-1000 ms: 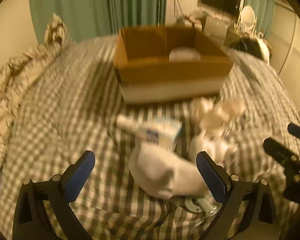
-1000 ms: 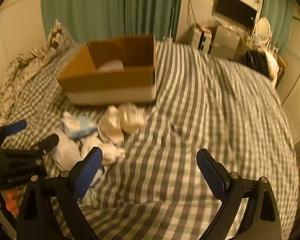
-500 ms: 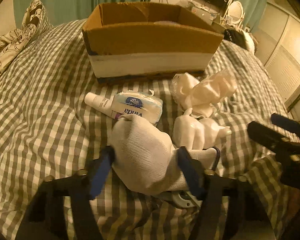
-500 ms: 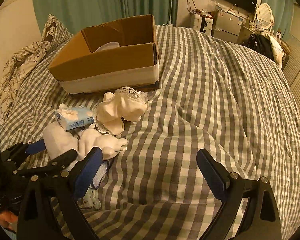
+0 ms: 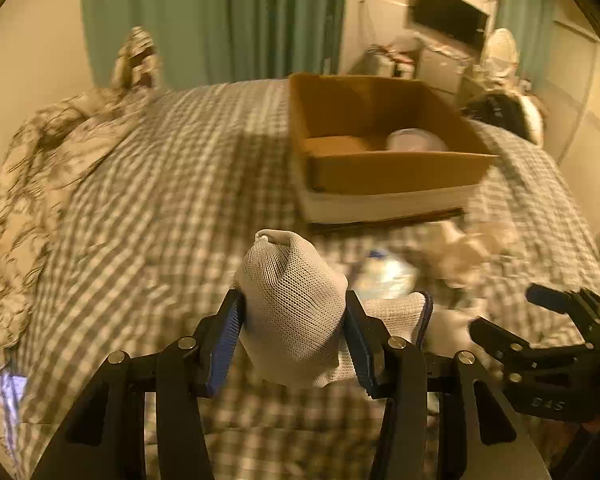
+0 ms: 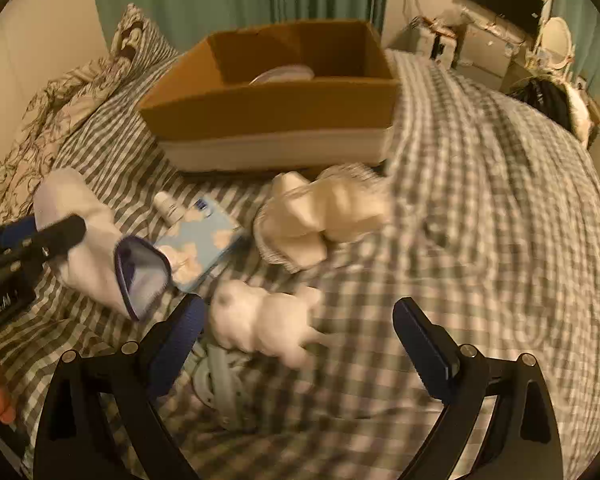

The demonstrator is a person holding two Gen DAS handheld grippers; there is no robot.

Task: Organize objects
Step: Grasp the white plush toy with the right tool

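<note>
Bedroom, dim warm light; green curtains (image 5: pixel 212 20) fill the top of both views, and a grey-and-white checked bedspread (image 5: pixel 148 208) covers most of each frame. Patterned pillows (image 6: pixel 72 92) sit at the upper left.

Left wrist view: my left gripper (image 5: pixel 292 322) has its blue-padded fingers (image 5: pixel 225 332) closed onto a white mesh sock (image 5: pixel 296 308), low centre of frame. The sock bulges up between the pads, toe end pointing up, its dark-rimmed cuff (image 5: pixel 422 316) spilling out to the right of the right finger. From the right wrist view the same sock (image 6: pixel 84 248) sits at mid-left, clamped by the left gripper (image 6: pixel 40 236), cuff mouth open toward the camera; it looks lifted off the bedspread, though blur makes that uncertain.

Cardboard box (image 5: pixel 380 148) sits upper right of centre in the left view, open-topped, a pale round item (image 5: pixel 416 142) inside it.

Right wrist view: my right gripper (image 6: pixel 296 334) stands wide apart, holding nothing. A small white soft toy (image 6: pixel 264 324) lies on the bedspread between its fingers, nearer the left one; I cannot tell if it touches. Above it lies a crumpled cream garment (image 6: pixel 320 220), and left of that a light blue tissue pack (image 6: pixel 204 244) with a small white tube (image 6: pixel 168 208) beside it.
</note>
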